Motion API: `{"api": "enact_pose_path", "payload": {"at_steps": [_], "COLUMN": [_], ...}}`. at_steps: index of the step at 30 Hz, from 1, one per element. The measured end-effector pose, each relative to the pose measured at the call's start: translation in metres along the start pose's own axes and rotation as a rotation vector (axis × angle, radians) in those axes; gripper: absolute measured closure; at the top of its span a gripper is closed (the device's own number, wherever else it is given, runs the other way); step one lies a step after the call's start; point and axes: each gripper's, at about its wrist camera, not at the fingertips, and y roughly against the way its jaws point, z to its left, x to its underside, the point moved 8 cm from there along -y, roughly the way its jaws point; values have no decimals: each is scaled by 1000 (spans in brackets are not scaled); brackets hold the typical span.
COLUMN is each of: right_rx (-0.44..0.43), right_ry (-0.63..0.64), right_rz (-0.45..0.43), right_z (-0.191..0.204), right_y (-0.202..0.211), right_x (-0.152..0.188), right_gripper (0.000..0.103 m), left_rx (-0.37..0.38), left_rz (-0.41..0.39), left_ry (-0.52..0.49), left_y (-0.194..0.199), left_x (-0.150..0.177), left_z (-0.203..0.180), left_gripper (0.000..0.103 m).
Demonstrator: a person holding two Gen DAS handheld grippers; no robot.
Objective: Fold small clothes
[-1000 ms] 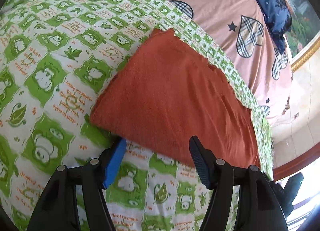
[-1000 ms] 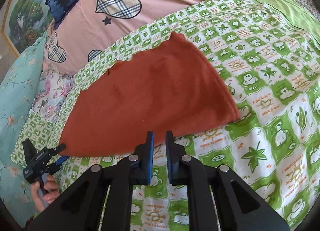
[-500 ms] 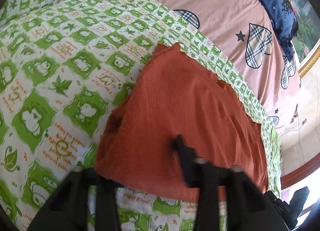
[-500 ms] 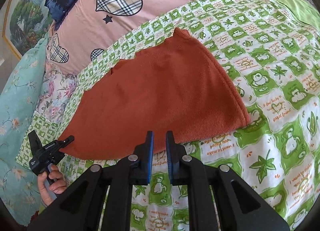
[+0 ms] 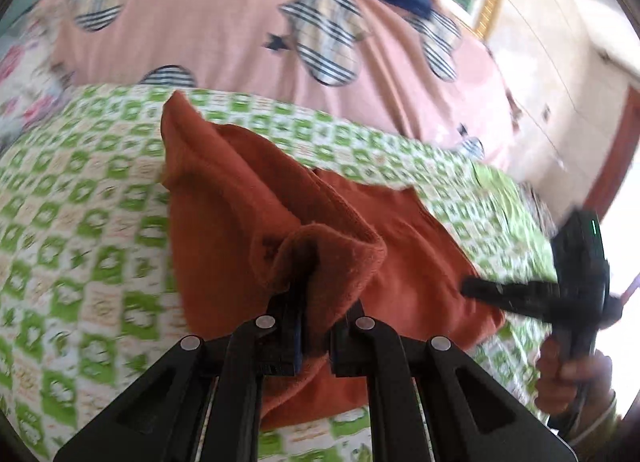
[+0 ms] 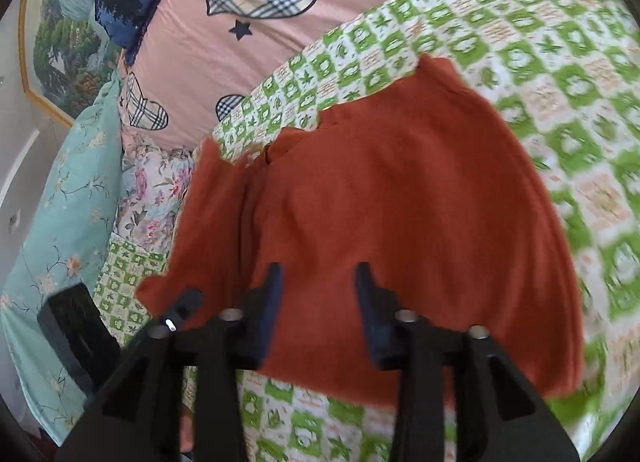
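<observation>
Bunching rust-orange garment, corner lifted, rumpled

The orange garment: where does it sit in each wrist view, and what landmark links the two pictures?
Left wrist: the orange garment fills the centre, a bunched corner pinched in the left gripper.
Right wrist: the orange garment spreads flat across the centre, with the open right gripper over its near edge.
Shared landmark: the pink quilt with plaid hearts beyond the garment.

Green frog-print sheet – pink quilt (plaid hearts), framed painting.
</observation>
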Motion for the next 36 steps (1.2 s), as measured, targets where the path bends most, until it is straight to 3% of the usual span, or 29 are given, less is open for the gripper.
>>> {"api": "enact_pose_path", "payload": {"at_steps": [3, 8, 12, 13, 14, 15, 19, 22, 24, 27, 30, 33, 36], "right_rx": [-67, -129, -150, -140, -116, -101, -139, -136, -105, 11, 65, 80, 63], "right_ry": [12, 4, 39, 58, 98, 125, 181, 213, 228, 224, 173, 128, 144], "right_rz": [78, 235, 272, 269, 263, 274, 195, 119, 73, 42, 45, 51, 24], "right_z": [14, 38, 62, 65, 69, 71, 83, 78, 61, 13, -34, -64, -65], "right_y": [-32, -103, -145, -151, -158, -160, -127, -87, -59, -33, -26, -22, -12], "right_x": [-13, -21, -30, -32, -35, -36, -55, -75, -88, -96, -94, -93, -98], "right_gripper": [51, 48, 49, 54, 77, 85, 88, 88, 88, 88, 88, 88, 88], "left_rx": [43, 49, 50, 47, 44, 42, 32, 83, 140, 229, 264, 288, 292], "left_rz": [47, 84, 90, 93, 98, 101, 108, 88, 80, 90, 109, 163, 191], "left_ry": [-58, -78, -90, -98, -106, -111, -132, -151, -160, -172, -195, -212, -231], "left_y": [-20, -31, -32, -32, -33, -34, -31, -22, -21, -32, -52, -78, -91], "left_x": [17, 34, 35, 36, 37, 37, 35, 22, 13, 8, 14, 30, 39], "left_z": [-24, -29, -28, -28, -29, -29, -35, -54, -74, -115, -148, -175, -190], "left_gripper": [96, 96, 96, 96, 97, 97, 97, 97, 96, 96, 96, 96, 96]}}
